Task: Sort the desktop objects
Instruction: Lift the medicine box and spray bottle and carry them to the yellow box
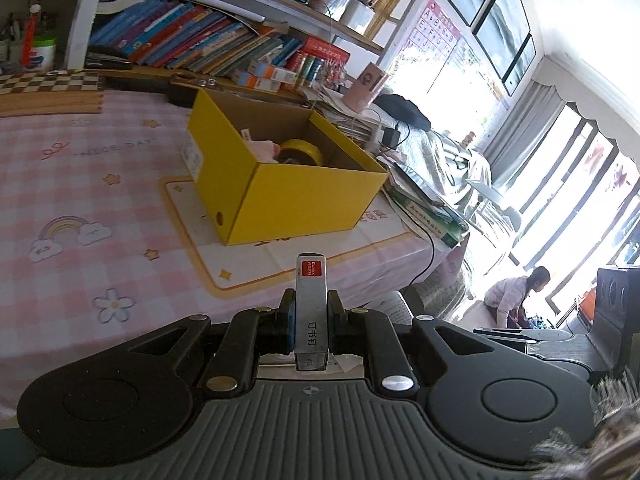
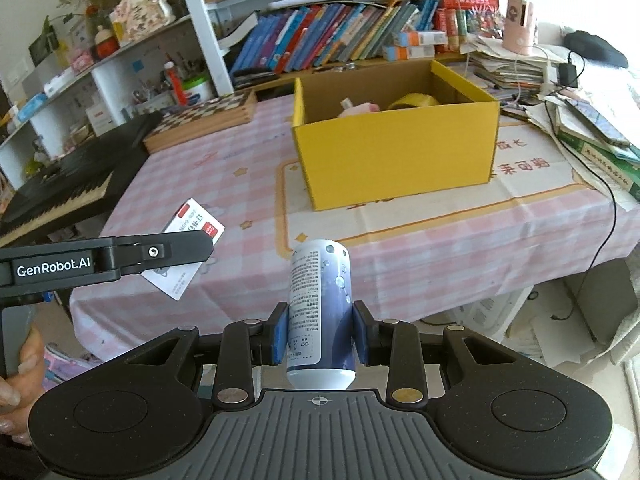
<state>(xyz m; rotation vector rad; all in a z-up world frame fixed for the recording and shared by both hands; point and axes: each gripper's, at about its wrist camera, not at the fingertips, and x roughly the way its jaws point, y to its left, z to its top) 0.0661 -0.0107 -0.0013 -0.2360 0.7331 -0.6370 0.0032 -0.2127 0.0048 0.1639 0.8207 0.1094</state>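
Note:
My left gripper [image 1: 311,312] is shut on a white staple box [image 1: 311,304] with a red label, held above the table's near edge. It also shows in the right wrist view [image 2: 188,240], held by the left gripper [image 2: 200,246] at the table's left. My right gripper [image 2: 320,320] is shut on a blue and white bottle [image 2: 320,304], in front of the table. An open yellow box [image 1: 280,184] stands on the pink checked tablecloth [image 1: 80,184]; it holds a yellow tape roll [image 1: 298,152] and a pink item [image 1: 266,148]. The box also shows in the right wrist view [image 2: 396,156].
A chessboard [image 2: 204,116] lies at the table's back left. A keyboard [image 2: 60,188] stands left of the table. Stacked books and papers [image 2: 592,132] with a black cable lie at the right. Bookshelves [image 2: 340,28] stand behind. A person [image 1: 516,292] sits by the windows.

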